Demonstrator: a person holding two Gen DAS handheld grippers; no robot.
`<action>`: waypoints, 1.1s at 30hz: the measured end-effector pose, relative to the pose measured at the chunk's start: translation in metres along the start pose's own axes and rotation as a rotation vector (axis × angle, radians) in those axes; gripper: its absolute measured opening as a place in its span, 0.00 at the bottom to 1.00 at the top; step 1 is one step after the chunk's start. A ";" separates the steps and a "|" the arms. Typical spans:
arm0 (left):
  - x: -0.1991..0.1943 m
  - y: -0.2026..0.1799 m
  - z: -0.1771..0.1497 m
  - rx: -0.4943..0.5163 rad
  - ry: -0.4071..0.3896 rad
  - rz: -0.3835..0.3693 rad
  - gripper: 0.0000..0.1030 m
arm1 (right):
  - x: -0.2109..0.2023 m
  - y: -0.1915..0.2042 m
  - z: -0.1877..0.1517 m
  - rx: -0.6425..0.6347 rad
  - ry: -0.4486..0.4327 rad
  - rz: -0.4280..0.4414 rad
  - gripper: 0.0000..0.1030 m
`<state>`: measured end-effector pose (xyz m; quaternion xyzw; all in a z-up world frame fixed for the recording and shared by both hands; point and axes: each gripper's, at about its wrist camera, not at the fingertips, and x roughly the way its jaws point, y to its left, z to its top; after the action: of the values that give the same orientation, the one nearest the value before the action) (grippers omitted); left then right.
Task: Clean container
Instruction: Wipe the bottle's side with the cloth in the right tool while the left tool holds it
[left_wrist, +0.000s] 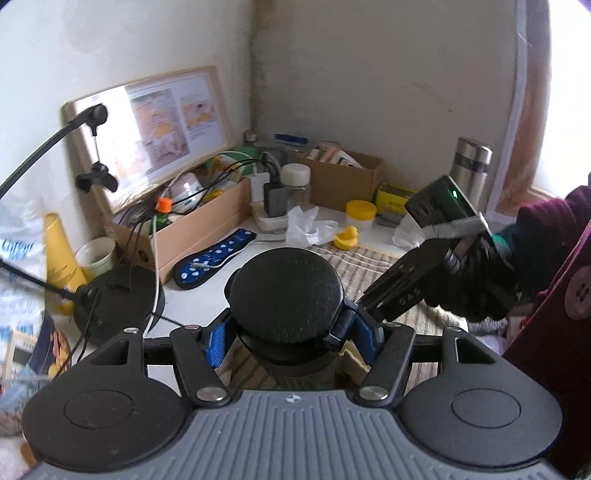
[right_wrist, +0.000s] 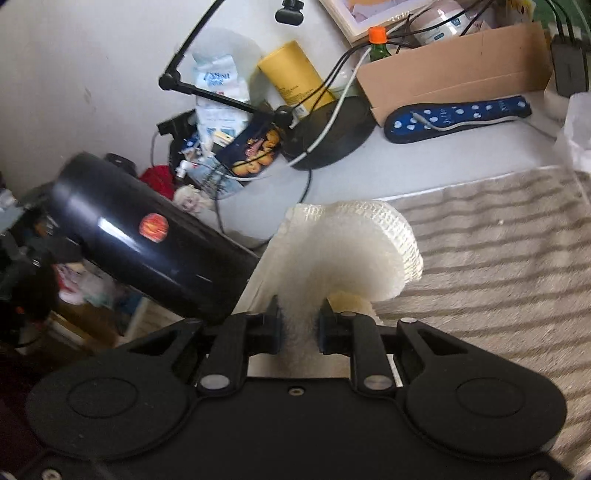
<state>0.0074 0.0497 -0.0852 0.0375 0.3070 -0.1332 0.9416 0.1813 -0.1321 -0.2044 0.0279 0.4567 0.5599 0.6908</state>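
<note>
A black container (left_wrist: 286, 295) with a round black lid is clamped between the blue pads of the left gripper (left_wrist: 288, 338), lid end toward the camera. In the right wrist view the same container (right_wrist: 147, 240) is seen as a glossy black cylinder tilted at left, an orange-red round sticker on its side. A folded white cloth (right_wrist: 347, 251) is pinched tight by the right gripper (right_wrist: 299, 325), just beside the container's lower end; contact cannot be told. Both are held over a striped towel (right_wrist: 480, 251).

Writing: "DAS" is read on the right gripper body in the left wrist view; other labels are too blurred.

A long cardboard box (left_wrist: 199, 221) is filled with cables and packets. A second cardboard box (left_wrist: 343, 173) holds packets and papers. A clear jar with a white lid (left_wrist: 295, 181), a yellow-lidded jar (left_wrist: 361, 214) and a steel flask (left_wrist: 471, 166) are closed, contents unseen. A pale cup (left_wrist: 96, 254) is seen at left, contents not visible.
</note>
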 end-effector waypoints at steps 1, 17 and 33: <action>0.002 -0.001 0.002 0.012 0.003 -0.004 0.63 | -0.003 0.000 0.000 0.021 -0.010 0.022 0.17; 0.018 -0.014 0.021 0.201 0.070 -0.061 0.63 | -0.057 0.041 0.026 0.081 -0.205 0.275 0.17; 0.051 -0.044 0.043 0.188 0.205 0.051 0.67 | -0.072 0.006 0.006 0.147 -0.234 0.216 0.17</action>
<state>0.0591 -0.0108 -0.0796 0.1468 0.3867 -0.1331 0.9007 0.1844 -0.1847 -0.1545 0.1925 0.4072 0.5886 0.6713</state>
